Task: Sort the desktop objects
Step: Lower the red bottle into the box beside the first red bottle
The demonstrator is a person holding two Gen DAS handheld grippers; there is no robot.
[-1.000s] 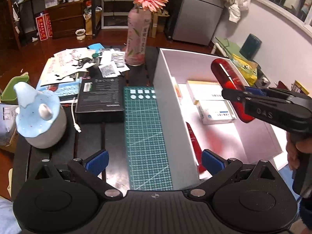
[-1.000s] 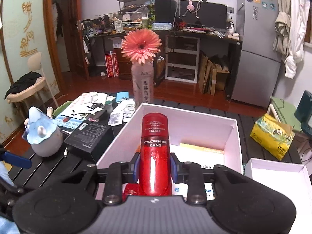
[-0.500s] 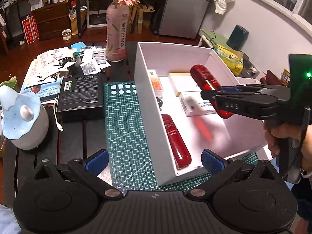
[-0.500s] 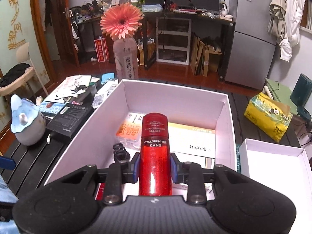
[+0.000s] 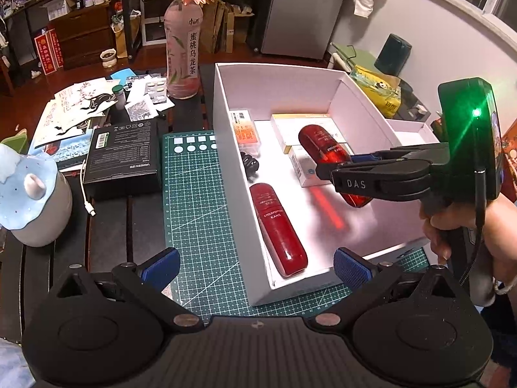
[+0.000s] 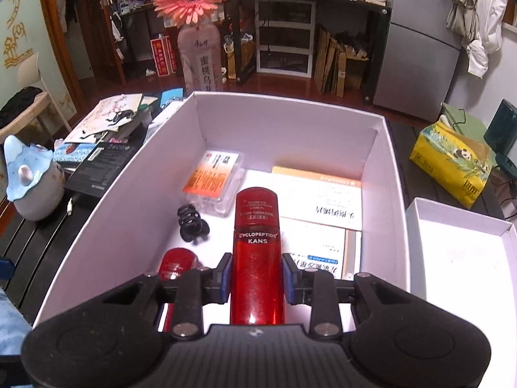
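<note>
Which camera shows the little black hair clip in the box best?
The right wrist view: the black hair clip sits near, big and whole, on the white box floor. The left wrist view shows it too, but smaller and against the box's wall.

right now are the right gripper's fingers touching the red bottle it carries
Touching. In the right wrist view both blue fingers of the right gripper press flat against the sides of the red bottle, with no gap.

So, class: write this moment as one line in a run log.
right gripper: shut on red KANS bottle, over white box | left gripper: open, empty | second red bottle: lying in box
</note>
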